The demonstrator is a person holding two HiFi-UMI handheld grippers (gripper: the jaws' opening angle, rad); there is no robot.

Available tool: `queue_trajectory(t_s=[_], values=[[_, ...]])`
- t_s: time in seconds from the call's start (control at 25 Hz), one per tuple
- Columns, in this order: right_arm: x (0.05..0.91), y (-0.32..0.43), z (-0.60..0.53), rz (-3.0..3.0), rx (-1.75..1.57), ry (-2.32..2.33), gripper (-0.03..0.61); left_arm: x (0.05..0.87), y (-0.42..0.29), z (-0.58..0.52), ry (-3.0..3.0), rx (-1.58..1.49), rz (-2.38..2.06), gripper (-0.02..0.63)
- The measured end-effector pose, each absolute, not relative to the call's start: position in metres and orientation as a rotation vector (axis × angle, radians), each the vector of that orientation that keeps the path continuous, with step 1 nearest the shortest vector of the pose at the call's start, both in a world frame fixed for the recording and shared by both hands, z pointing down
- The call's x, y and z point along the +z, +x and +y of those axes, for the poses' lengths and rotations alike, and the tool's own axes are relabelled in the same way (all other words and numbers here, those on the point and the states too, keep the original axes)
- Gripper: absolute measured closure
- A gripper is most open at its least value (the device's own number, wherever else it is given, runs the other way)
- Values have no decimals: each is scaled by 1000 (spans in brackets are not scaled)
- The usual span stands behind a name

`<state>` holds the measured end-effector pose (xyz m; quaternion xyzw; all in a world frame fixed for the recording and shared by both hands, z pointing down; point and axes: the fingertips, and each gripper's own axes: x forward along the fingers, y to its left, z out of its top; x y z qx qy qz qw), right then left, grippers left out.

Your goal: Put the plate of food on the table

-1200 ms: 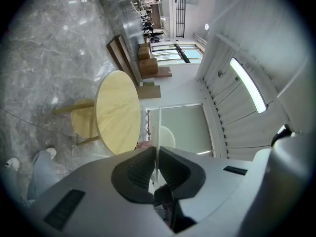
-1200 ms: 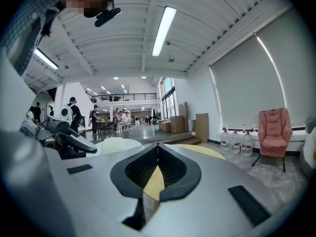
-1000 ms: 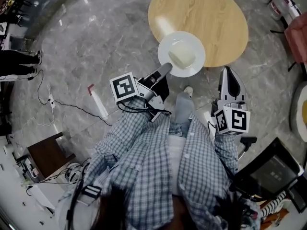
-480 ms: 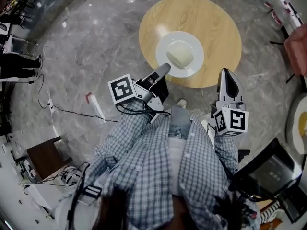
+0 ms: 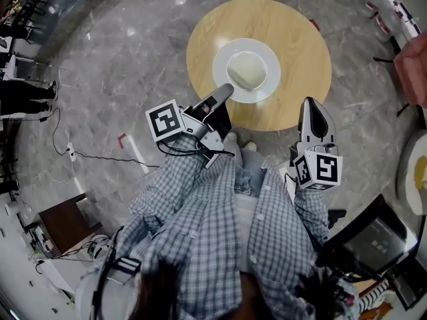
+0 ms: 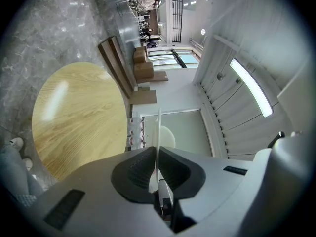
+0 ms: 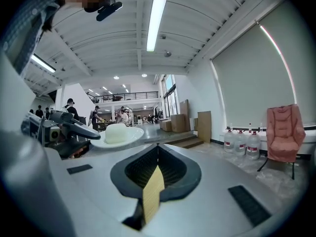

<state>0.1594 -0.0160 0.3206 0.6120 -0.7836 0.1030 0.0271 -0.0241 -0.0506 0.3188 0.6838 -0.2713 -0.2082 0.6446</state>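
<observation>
The white plate (image 5: 265, 53) (pale food mound (image 5: 245, 71) at centre) lies level over the round wooden table (image 5: 300, 59), perhaps touching.

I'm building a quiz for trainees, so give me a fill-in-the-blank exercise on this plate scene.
1. The left gripper is shut on the white plate at its ____.
2. The wooden table is ____ in shape.
3. The right gripper has its jaws together and holds ____.
Missing words: rim; round; nothing.

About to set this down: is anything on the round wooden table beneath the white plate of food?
Nothing visible. The round wooden table is bare around the white plate of food in the left gripper.
</observation>
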Motion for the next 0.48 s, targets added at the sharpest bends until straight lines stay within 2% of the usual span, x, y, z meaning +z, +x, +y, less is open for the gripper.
queue_trajectory(t_s=[0.48], values=[[322,169,-76,-2320,321,1952,571,322,-12,-126,1561,-415,-549,594]])
